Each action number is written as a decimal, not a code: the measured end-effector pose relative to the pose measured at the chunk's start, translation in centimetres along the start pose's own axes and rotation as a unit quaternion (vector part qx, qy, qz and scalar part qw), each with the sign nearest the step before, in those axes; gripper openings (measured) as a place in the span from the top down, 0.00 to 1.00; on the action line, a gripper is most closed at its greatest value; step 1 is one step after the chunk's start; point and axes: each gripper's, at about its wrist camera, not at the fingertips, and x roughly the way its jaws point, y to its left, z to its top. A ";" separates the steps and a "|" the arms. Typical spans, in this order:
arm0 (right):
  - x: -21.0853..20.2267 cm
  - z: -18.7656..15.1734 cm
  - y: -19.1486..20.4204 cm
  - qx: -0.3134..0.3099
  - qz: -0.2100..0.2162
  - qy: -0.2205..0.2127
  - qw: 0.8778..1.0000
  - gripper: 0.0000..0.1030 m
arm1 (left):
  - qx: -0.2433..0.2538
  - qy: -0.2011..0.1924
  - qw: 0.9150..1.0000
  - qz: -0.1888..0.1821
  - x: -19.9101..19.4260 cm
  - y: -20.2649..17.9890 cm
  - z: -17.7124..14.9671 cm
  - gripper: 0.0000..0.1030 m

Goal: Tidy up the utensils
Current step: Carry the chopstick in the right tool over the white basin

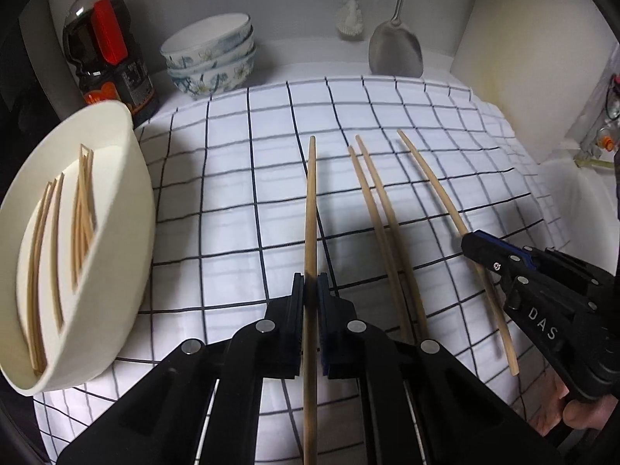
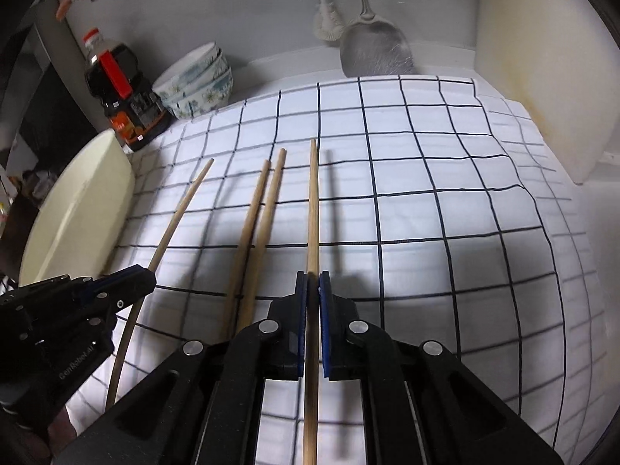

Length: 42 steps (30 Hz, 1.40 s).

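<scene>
White cloth with a dark grid point(image 1: 387, 124) covers the counter under both tools, and a pale grey wall closes the space beyond it, with a white cutting board point(image 2: 542, 77) leaning off to the right. Between the fingers of the left gripper point(image 1: 310, 286) one chopstick point(image 1: 310, 209) is pinched, running forward past the fingertips and back beneath the camera; the right gripper point(image 2: 313, 283) clamps a second chopstick point(image 2: 313, 201) the same way, lengthwise along its fingers. Holding each stick in line with the fingers probably keeps it from swinging and lets it slide end-first into a container. Just left of the left fingers sits a cream oval tray point(image 1: 131, 178) with a divider, already holding a number of chopsticks point(image 1: 81, 201) in two compartments, which looks like the place these two are bound for. Two loose chopsticks point(image 1: 372, 209) lie side by side on the cloth in the gap between the two tools, nearly touching each other, still to be collected. Whether the gripped sticks are lifted clear of the cloth or resting on it I cannot tell. Far ahead of the fingertips, against the wall, stand a dark sauce bottle point(image 1: 104, 46) with a red handle, stacked floral bowls point(image 1: 211, 56), a hanging metal spatula point(image 1: 395, 50) and a white brush point(image 1: 350, 19).
</scene>
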 end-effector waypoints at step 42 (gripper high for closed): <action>6.1 7.5 31.2 -0.153 0.127 0.039 0.979 0.94 | -0.189 -0.056 0.978 0.068 -5.1 28.2 -0.2 0.93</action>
